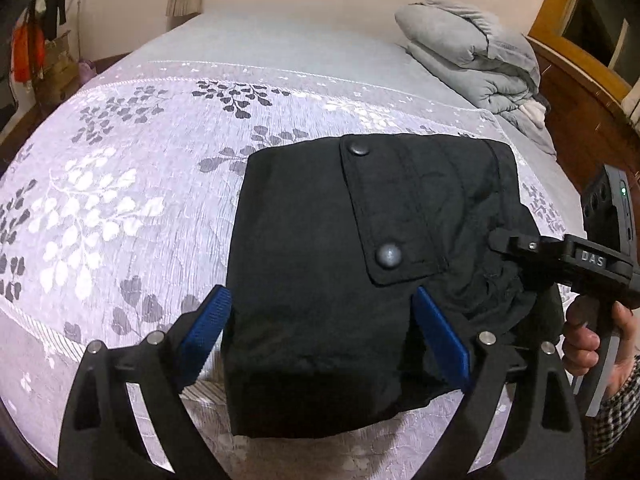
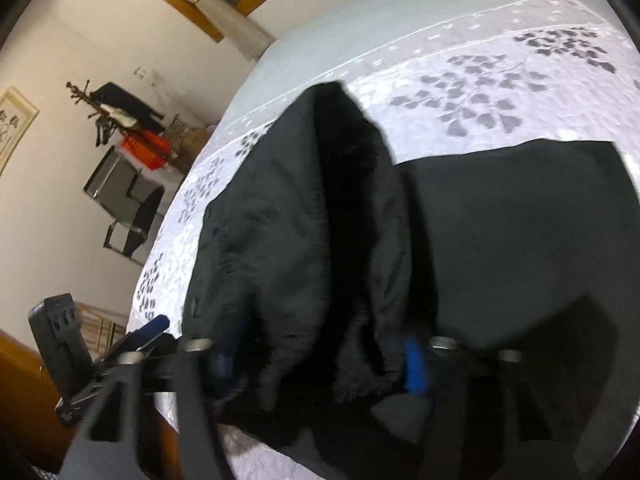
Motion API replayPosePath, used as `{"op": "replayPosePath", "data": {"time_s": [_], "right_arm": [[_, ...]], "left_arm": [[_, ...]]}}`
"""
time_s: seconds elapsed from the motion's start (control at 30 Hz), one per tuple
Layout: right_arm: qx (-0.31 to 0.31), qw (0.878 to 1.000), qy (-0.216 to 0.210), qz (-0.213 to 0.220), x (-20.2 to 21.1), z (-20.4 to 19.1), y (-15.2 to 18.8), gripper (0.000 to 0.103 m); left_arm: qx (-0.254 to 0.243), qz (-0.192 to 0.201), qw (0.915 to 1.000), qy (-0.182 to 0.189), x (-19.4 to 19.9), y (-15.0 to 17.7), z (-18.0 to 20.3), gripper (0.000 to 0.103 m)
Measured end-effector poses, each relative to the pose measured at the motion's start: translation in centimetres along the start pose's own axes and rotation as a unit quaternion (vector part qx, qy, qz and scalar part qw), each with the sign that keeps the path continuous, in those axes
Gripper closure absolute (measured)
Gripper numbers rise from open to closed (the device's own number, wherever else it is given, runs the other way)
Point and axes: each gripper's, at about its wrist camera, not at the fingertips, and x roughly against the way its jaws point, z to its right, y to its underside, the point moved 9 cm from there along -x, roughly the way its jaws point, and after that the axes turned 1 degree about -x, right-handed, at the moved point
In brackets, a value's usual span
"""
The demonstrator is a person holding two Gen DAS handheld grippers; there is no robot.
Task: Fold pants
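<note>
I am holding my left gripper [image 1: 322,322] open over the folded black pants [image 1: 340,280] lying on the bed [image 1: 120,160]. My right gripper [image 2: 320,354] is lifting a bunched fold of them, fingers [image 2: 414,364] clamping the cloth.

Black pants [image 1: 320,280] are seen folded into a compact, roughly rectangular bundle on the near part of the floral bedspread. A flap pocket [image 1: 392,216] with two round dark snaps is turned upward on the top layer. The left side of the bundle is smooth and flat; the right side is bunched and wrinkled. In the right wrist view a section of the fabric [image 2: 320,220] is raised off the folded stack, draped in a peak.
</note>
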Motion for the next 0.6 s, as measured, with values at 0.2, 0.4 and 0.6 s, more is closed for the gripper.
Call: {"op": "replayPosePath", "data": {"time_s": [0.2,0.4,0.6], "right_arm": [[0.0,1.0,-0.012,0.008,0.9,-0.3,-0.2,0.073],[0.03,0.999,-0.013,0.019,2.1,-2.0,-0.7,0.078],[0.037,0.998,-0.048,0.019,4.2,-4.5,-1.4,0.08]], "left_arm": [[-0.003,0.003,1.0,-0.009,0.2,-0.3,-0.4,0.011],[-0.004,0.008,0.9998,-0.015,0.5,-0.4,-0.8,0.01],[-0.003,0.009,0.9998,-0.019,0.7,-0.4,-1.2,0.009]]}}
